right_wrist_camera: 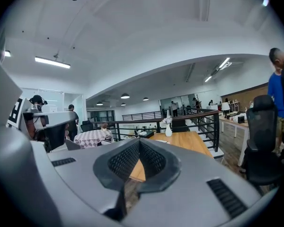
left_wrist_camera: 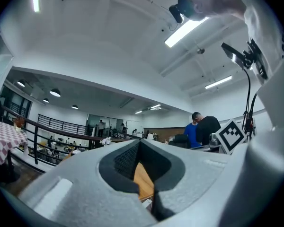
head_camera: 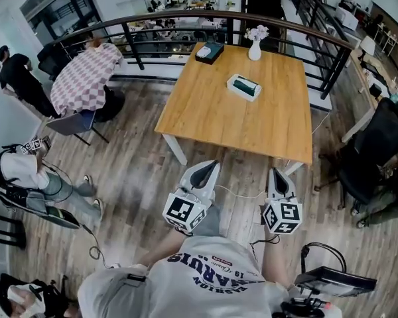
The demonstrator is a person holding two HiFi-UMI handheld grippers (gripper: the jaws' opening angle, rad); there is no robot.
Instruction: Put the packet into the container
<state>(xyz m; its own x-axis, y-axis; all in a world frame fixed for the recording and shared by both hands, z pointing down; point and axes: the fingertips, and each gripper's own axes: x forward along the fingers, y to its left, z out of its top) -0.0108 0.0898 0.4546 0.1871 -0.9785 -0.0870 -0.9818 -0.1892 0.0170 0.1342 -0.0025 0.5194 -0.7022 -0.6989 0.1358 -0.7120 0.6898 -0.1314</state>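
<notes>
- The left hand-held gripper (head_camera: 209, 166) was in the lower middle of the head view, above the wooden floor (head_camera: 132, 177) and short of the bench's near edge.
- In the left gripper view its two jaws were pressed together at the tips, and nothing was between them.
- The right hand-held gripper (head_camera: 279, 175) was just beside it, to the right, and also pointed toward the bench (head_camera: 252, 128).
- In the right gripper view its jaws met at the tips too, and they pinched nothing.
- The packet (head_camera: 243, 87), a white and green thing as far as I could tell, lay on the bench in the upper middle of the frame. It was well apart from both hand-held grippers.
- The container (head_camera: 209, 52), which looked like a dark box, stood near the far left corner of the bench, apart from the packet.
- A white vase (head_camera: 255, 47) with flowers stood at the far edge of the bench, to the right of the container.
- A curved black railing (head_camera: 186, 20) ran behind the bench.
- A table with a checked cloth (head_camera: 86, 78) was in the upper left of the frame.
</notes>
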